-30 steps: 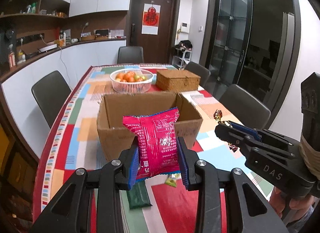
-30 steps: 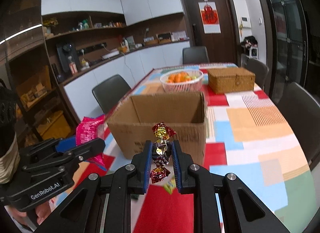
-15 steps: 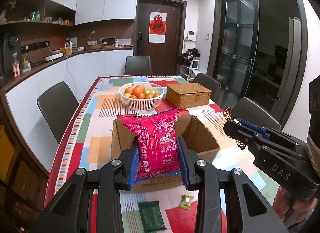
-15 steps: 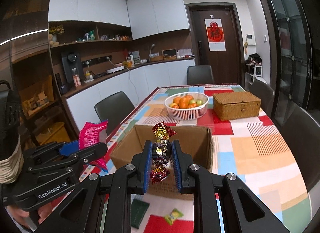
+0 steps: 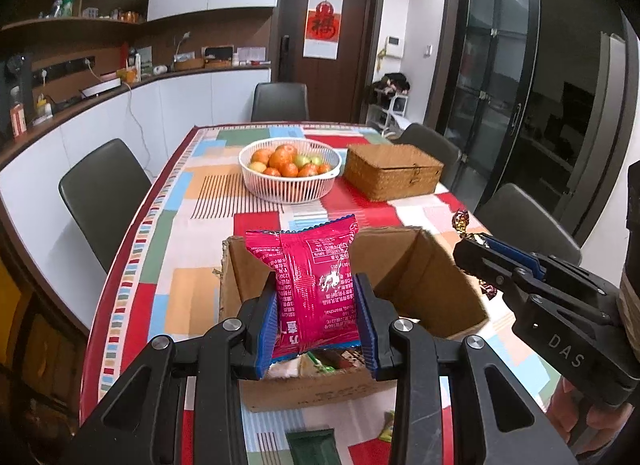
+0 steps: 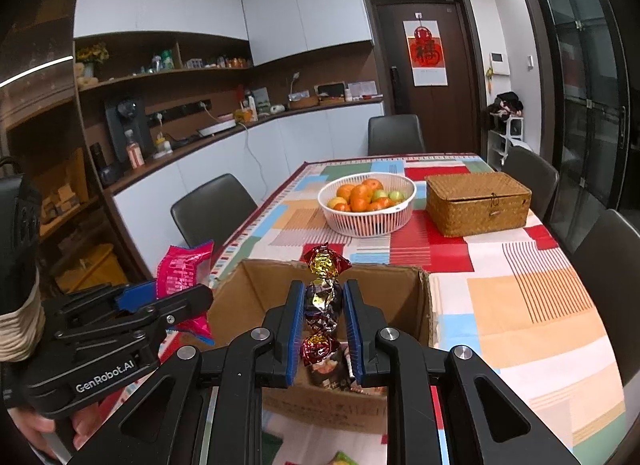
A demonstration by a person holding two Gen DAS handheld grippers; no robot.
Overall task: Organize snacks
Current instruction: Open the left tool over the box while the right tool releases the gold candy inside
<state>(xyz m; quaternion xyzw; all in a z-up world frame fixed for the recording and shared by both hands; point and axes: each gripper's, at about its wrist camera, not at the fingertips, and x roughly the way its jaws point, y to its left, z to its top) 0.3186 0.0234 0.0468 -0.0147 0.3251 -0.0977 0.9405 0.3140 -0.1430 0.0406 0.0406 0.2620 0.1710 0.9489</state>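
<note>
My left tongs (image 5: 316,317) pinch the pink packet (image 5: 314,285) and my right tongs (image 6: 322,323) pinch the foil candy (image 6: 322,301), both held over the open box (image 5: 448,285) near the table's (image 6: 540,305) front edge, so I should lower each inside its walls before spreading the fingers.

Even, moderately bright indoor lighting from overhead. Strong fisheye curvature and black vignetting occupy the frame corners. Central areas are sharp; lower edges show slight blur.
</note>
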